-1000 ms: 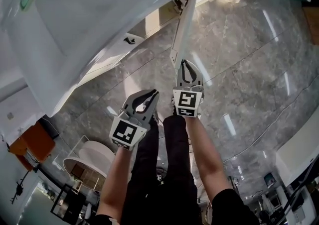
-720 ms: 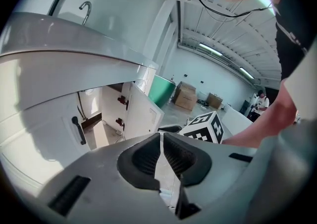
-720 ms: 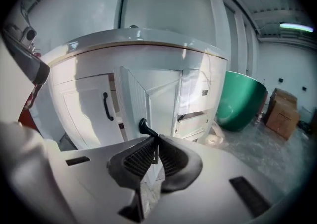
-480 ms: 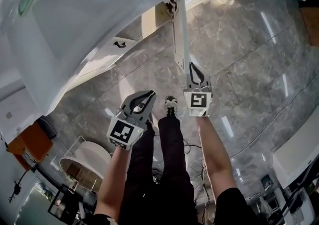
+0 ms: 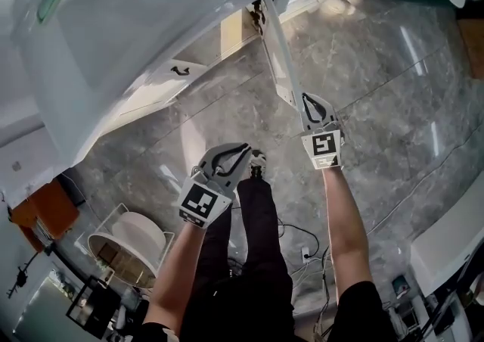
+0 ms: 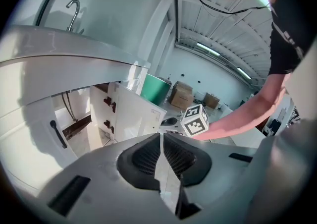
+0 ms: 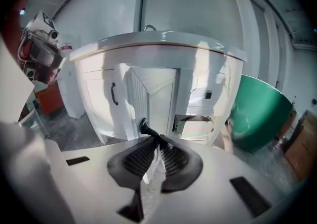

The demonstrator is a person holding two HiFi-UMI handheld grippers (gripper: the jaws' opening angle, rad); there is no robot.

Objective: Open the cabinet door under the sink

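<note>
The white vanity cabinet point(image 5: 151, 38) under the sink has one door point(image 5: 278, 49) swung out, seen edge-on in the head view. My right gripper point(image 5: 308, 98) is shut on the door's dark handle point(image 7: 145, 128) at its outer edge; in the right gripper view my right gripper point(image 7: 157, 141) pinches that handle in front of the door panel point(image 7: 148, 91). My left gripper point(image 5: 243, 150) hangs apart over the floor, shut and empty. In the left gripper view, my left gripper point(image 6: 161, 138) faces the open door point(image 6: 131, 114) and the cabinet's open inside point(image 6: 74, 119).
A second door with a black handle point(image 7: 114, 94) stays closed to the left. A green tub point(image 7: 257, 114) stands right of the vanity. A faucet point(image 6: 74, 10) rises above the sink. The person's legs point(image 5: 249, 242) stand on grey marble floor point(image 5: 378, 106); a white round stool point(image 5: 128, 238) sits lower left.
The door has swung further out from the cabinet. My right gripper moved right and toward the person with the handle in it. The left gripper shifted slightly right.
</note>
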